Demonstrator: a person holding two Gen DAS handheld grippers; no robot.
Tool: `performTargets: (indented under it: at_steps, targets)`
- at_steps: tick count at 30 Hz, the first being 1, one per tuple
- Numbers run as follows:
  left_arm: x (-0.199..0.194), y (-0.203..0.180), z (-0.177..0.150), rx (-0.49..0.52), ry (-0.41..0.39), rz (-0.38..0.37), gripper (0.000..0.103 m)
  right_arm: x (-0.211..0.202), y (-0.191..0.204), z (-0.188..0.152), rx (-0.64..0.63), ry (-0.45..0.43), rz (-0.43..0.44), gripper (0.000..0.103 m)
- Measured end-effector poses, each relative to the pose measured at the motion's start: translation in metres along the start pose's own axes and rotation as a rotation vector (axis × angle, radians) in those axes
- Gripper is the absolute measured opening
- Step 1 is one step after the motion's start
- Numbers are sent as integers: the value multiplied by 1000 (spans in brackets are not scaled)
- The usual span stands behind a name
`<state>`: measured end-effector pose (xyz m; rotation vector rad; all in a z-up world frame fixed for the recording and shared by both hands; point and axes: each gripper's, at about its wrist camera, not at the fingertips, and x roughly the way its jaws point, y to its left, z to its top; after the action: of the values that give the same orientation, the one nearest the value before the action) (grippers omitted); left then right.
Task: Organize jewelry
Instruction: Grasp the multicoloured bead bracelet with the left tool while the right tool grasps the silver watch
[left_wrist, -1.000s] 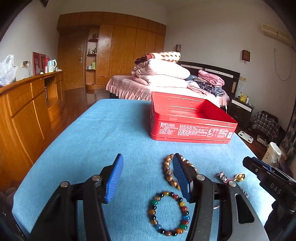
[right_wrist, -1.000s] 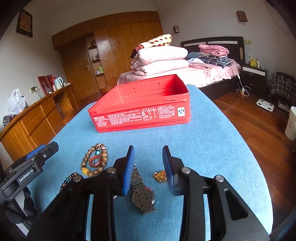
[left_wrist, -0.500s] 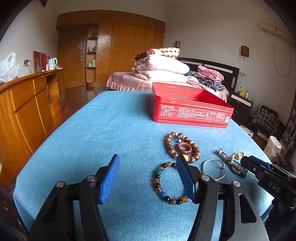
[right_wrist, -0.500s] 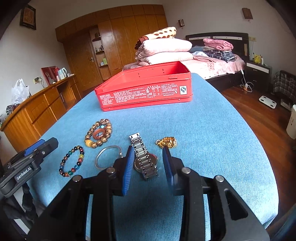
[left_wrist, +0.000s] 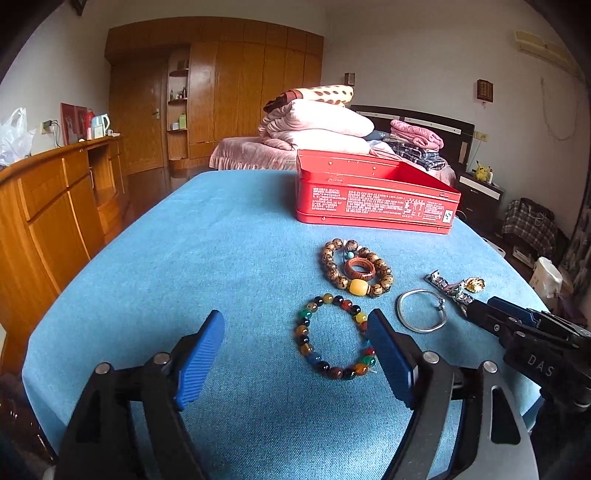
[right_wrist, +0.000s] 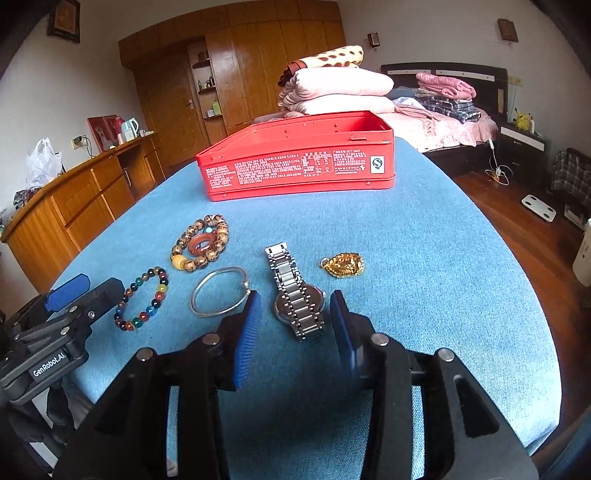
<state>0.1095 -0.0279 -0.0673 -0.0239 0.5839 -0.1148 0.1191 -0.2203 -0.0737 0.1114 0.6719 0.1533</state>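
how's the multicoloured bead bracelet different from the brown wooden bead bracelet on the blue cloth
The multicoloured glossy bead bracelet has small beads in many colours; the brown speckled wooden bead bracelet has larger beads in one tone, plus a yellow barrel bead. The multicoloured loop is empty; the wooden one has a reddish ring lying in it. The multicoloured one lies farther from the red tin box. Both lie flat on the cloth as closed loops, ungripped.

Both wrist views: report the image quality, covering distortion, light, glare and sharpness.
Left wrist view: strong fisheye bend with dark corners, soft even daylight, the multicoloured bead bracelet sharp, no motion blur. Right wrist view: same curved edges, glare on the polished floor, small highlights on the steel watch and silver bangle, red tin print slightly soft.
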Motion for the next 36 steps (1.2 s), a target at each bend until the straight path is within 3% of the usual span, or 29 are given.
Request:
performTargets:
  at_steps: [14,22,27,36]
  targets:
    - [17,-10,-6,7,59,-15,80,8,5,1,-48,1,-29,39]
    - [21,-20,-9,34,51,6,80,11,8,0,-68,-6,-44,39]
    - [23,-21,-9,33,37,18,80,11,8,0,-77,-12,-58,32]
    - [25,-22,-11,33,20,21,79,12,10,-1,-94,-18,-75,33]
